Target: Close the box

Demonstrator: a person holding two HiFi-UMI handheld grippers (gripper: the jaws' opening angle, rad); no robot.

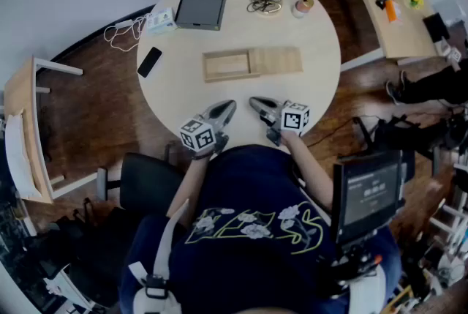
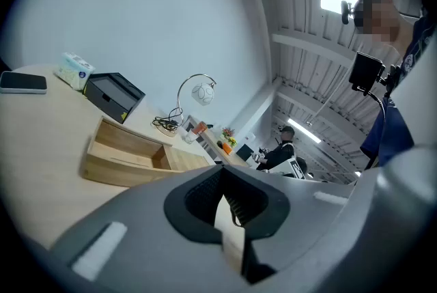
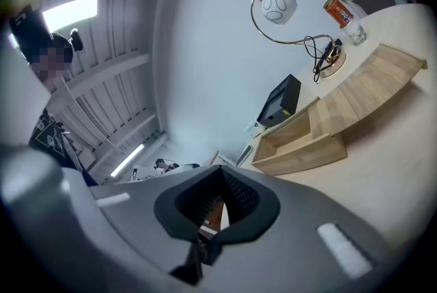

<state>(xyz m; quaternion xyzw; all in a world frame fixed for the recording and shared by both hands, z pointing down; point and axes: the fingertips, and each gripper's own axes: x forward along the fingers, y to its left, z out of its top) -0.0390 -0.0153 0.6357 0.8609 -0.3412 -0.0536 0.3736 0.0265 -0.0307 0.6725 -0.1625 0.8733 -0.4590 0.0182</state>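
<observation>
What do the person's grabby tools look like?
The left tool and right tool are grey and beak-shaped, with black ribbed pads inside. Each carries a white cube with black square markers. The person wears a dark short-sleeved shirt with pale flowers.

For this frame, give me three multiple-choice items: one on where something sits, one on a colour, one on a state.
1. Where on the table does the phone lie?
A. near the left edge
B. at the centre
C. near the right edge

2. What colour is the phone?
A. white
B. black
C. red

3. The wooden box is
A. fully shut
B. partly open, its lid slid aside
C. lidless

Answers:
1 A, the head view shows it by the left rim.
2 B, its face is black.
3 B, the lid sits off to the right, leaving the left compartment bare.
</observation>
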